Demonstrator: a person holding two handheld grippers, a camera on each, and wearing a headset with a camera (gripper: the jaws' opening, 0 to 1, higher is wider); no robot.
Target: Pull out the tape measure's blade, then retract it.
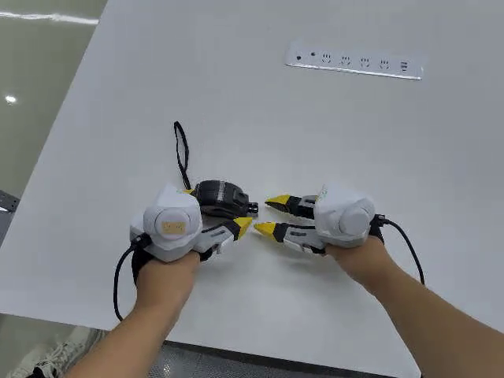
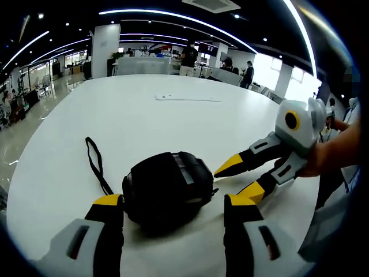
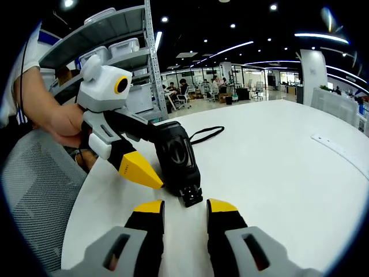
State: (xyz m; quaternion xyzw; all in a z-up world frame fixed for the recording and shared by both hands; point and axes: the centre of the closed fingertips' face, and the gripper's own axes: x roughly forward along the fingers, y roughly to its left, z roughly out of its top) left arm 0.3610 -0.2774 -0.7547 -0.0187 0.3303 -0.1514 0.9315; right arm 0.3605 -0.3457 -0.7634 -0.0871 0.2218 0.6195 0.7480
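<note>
Closest to me, my left hand-held gripper (image 2: 173, 203) has its yellow-tipped jaws spread to either side of the tape measure (image 2: 167, 184). One jaw lies against the black case, while the other stands just off it, so I am not pinching it. The tape measure lies on the desk (image 1: 331, 142) near its front edge, between my two hands. Its blade tip (image 3: 191, 196) sits at the mouth of the case and faces my right hand-held gripper (image 3: 185, 209). That gripper's jaws are also apart and hold nothing. The blade tip lies just ahead of the gap between them, and I cannot tell whether either jaw touches it.

Behind the case, the black strap (image 1: 182, 153) trails away across the desk in a narrow loop. The desk is white, smooth and matt, with a rounded outline. A white power strip (image 1: 354, 61) lies flat towards its far side, well apart from the tape measure.

A grey mesh chair (image 3: 34, 190) stands beside the desk. Past the desk's left edge, the floor (image 1: 31, 71) is pale and glossy and catches the ceiling lights. Beyond that is a large open office. Metal shelving (image 3: 115, 34) holds pale bins, a white column (image 2: 104, 49) rises further off, and long light strips curve across a dark ceiling. A few people (image 2: 247, 74) stand or sit at the far end, too small to make out further.
</note>
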